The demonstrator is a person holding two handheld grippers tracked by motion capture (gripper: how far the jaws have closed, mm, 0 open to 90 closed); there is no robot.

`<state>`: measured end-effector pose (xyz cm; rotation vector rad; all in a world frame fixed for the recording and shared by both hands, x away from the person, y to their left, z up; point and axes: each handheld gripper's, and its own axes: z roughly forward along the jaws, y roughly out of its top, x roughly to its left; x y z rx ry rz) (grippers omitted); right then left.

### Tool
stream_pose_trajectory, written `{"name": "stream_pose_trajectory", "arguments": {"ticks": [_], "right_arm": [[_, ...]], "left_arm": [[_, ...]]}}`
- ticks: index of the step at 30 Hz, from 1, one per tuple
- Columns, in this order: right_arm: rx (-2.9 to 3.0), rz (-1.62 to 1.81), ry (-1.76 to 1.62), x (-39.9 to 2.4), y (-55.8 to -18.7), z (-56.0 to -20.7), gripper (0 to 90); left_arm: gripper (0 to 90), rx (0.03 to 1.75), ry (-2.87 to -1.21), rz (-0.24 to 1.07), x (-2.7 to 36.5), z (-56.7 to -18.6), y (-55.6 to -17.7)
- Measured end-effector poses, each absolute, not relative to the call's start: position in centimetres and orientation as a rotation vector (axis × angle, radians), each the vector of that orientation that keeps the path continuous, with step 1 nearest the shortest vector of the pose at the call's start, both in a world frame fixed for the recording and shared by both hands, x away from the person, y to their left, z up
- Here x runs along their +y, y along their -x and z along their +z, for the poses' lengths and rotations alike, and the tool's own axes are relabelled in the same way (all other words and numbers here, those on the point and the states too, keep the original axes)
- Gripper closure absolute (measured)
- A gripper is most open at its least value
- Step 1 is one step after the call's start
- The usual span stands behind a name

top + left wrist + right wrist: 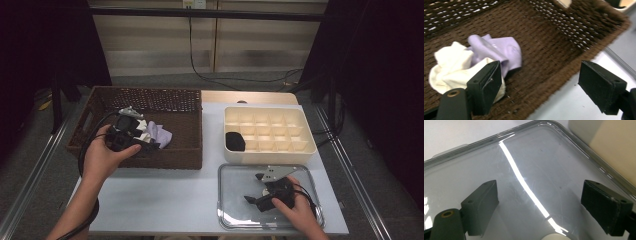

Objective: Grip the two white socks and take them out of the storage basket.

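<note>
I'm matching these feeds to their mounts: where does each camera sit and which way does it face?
High view: above the person's side, looking forward and down; both forearms, left gripper, right gripper.
Left gripper view: looks into wicker basket at cloths; jaws open.
Right gripper view: faces clear lid; jaws open.
Shared: basket, cloths, lid also appear from above.

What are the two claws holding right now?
Nothing. The left claw is open over the basket's socks, and the right claw is open over the clear lid.
</note>
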<state>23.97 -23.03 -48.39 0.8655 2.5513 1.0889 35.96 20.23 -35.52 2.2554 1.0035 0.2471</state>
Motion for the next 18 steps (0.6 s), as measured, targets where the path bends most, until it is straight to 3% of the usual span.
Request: {"name": "stream_pose_trajectory", "arguments": {"ticks": [18], "right_arm": [[2.551,1.089,-0.865,-23.0,-24.0,-48.4,13.8]], "left_arm": [[18.5,1.056,-2.228,0.326,21.4,-36.7,-39.5]]}}
